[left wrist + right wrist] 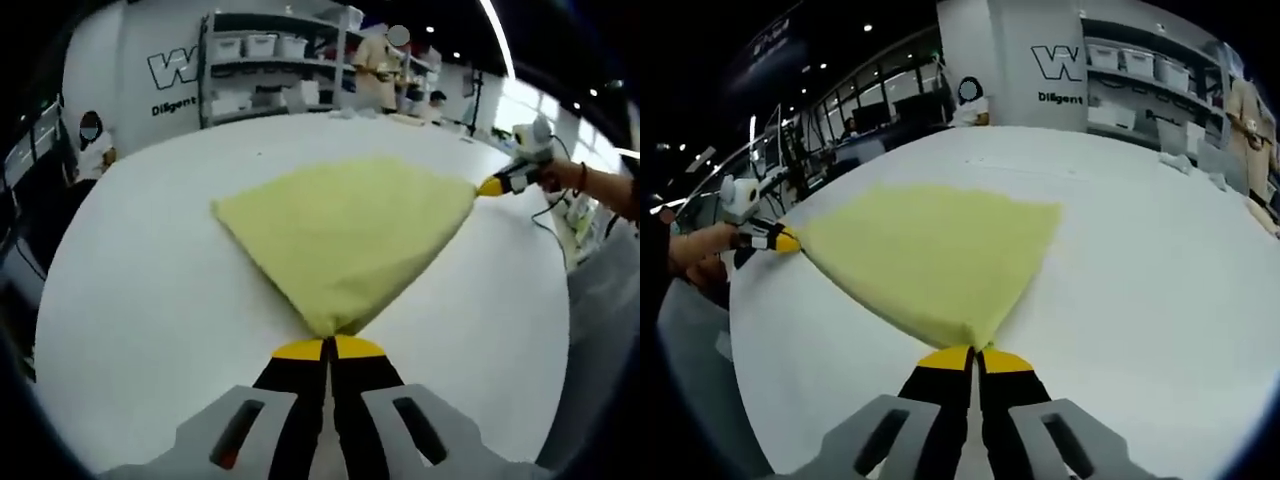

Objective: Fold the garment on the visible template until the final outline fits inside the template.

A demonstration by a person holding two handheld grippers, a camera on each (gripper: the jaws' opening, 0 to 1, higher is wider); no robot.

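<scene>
1. My left gripper [328, 345] has its jaws pinched on one garment [345, 235] corner; my right gripper [975, 352] pinches another.
2. Garment lies mid-table [150, 300], partly folded, drawn taut between the grippers.
3. No template visible; further folding probably remains.

My left gripper [329, 347], at bottom centre, is closed on a corner of the yellow garment [345, 235], spread on the white table [140, 290]. At the right, my right gripper [497, 184] pinches another corner.
</scene>
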